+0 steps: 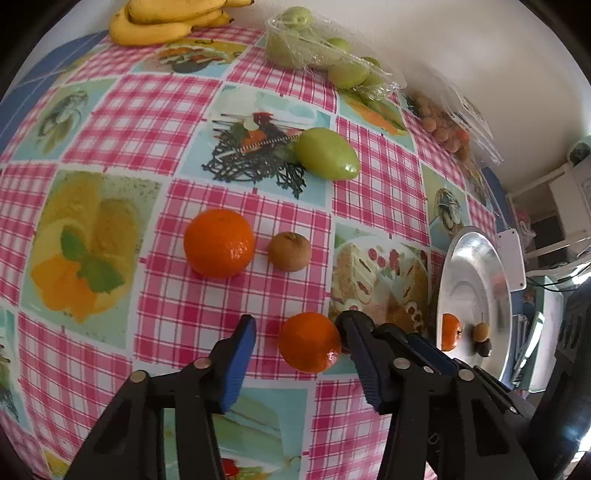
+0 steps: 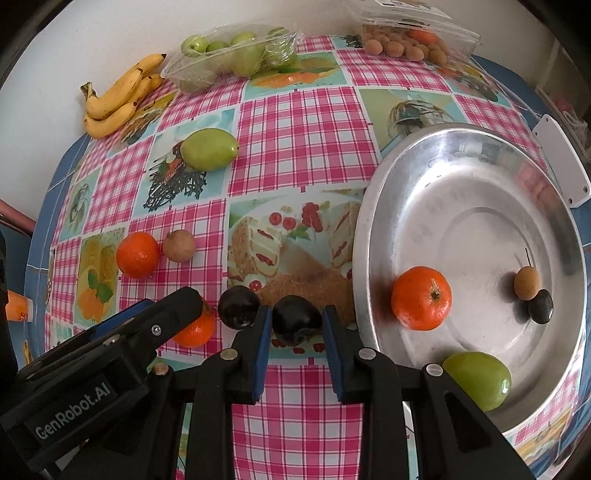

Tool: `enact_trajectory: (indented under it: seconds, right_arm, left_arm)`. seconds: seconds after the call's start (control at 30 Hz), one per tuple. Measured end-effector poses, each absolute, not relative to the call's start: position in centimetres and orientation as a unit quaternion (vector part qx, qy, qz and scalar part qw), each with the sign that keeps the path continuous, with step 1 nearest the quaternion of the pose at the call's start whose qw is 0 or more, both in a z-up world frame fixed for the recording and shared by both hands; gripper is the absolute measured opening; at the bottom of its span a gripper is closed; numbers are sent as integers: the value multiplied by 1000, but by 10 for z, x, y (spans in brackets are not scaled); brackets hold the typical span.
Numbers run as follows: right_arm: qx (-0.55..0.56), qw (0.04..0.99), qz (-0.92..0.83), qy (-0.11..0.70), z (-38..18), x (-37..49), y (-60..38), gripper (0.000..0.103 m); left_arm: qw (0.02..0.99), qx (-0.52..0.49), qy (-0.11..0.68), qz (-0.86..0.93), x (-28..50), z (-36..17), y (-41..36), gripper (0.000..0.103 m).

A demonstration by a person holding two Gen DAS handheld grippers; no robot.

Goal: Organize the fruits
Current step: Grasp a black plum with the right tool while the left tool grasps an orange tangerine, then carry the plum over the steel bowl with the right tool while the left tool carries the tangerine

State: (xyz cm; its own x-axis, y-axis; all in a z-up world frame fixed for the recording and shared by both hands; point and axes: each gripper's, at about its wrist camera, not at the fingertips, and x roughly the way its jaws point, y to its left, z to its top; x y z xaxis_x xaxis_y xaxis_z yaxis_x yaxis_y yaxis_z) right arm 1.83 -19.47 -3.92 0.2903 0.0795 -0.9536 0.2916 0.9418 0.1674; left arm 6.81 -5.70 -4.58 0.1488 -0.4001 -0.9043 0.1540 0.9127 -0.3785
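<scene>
Left tool [image 1: 297, 338]: apart, around a tangerine [image 1: 309, 341], right pad touching it.
Right tool [image 2: 295, 325]: clamped on a dark plum [image 2: 295, 319].
Counter [image 2: 303, 136]: beneath both.

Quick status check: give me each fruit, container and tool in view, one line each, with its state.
Left tool: around a tangerine, one pad touching, the other apart.
Right tool: shut on a dark plum.
Second dark plum: loose on the tablecloth.
Metal tray: holds four fruits.
Green fruit punnet: film torn open.
Longan box: lid open.
Bananas: untouched by the wall.
</scene>
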Motion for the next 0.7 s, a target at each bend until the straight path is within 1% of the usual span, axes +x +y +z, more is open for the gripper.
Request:
enact_trajectory:
  seconds: [0.2,0.23,0.47,0.7]
  right_arm:
    - [155,787,-67,593,-40,18,-194,29]
    - [154,787,-67,593,-40,18,-194,29]
    - [156,787,-66,593,-40,18,-194,29]
    - [166,793,-61,583,-30,15,-196,29]
  left_arm:
    - [744,-115,630,-189,67,-49,-56,42]
    - [743,-117,630,-191,67,-49,-56,39]
    - [748,-117,627,-185,66,-46,-53,37]
    - [760,-125,611,-182,68,-31,-42,37]
